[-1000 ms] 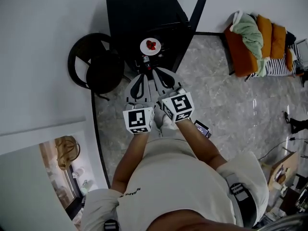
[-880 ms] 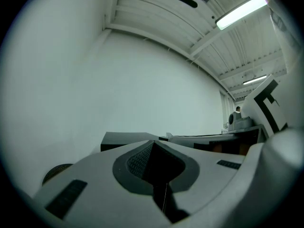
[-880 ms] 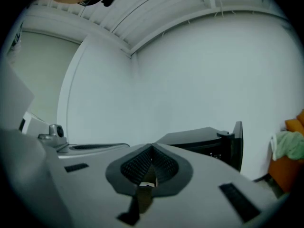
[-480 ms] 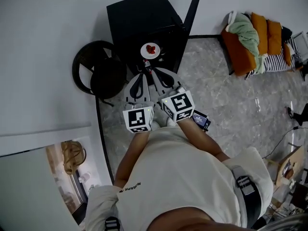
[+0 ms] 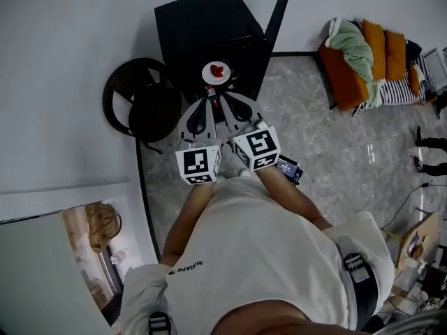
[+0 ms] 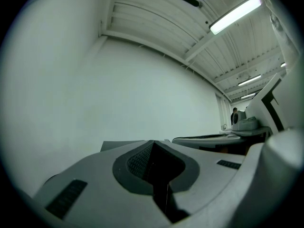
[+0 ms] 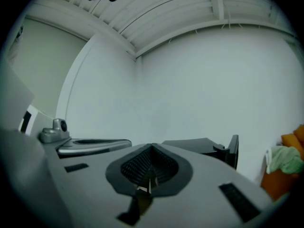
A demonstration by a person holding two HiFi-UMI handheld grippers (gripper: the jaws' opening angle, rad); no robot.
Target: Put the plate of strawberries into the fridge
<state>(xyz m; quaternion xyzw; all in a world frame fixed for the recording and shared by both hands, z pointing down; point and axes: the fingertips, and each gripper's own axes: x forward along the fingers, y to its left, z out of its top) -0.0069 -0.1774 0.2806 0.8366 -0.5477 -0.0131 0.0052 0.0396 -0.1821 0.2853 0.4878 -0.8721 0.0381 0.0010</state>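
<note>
In the head view, a round black frame (image 5: 133,107) sits at the upper left, just beside the black fridge (image 5: 202,16) at top centre. The left gripper (image 5: 207,96) points up the picture from mid-frame, its jaws pressed tight together with nothing between them. Just above its tip, in front of the fridge's open front, is the plate (image 5: 207,73). It is small, round and white, with a few red strawberries (image 5: 218,69) heaped in the middle and a bare white rim all round. The right gripper (image 5: 219,98) lies beside the left, its tip at the same near edge of the plate, and its jaws are also closed down to a thin slit. Whether either tip touches the plate cannot be told. The door (image 5: 279,19) stands open at the upper right.
</note>
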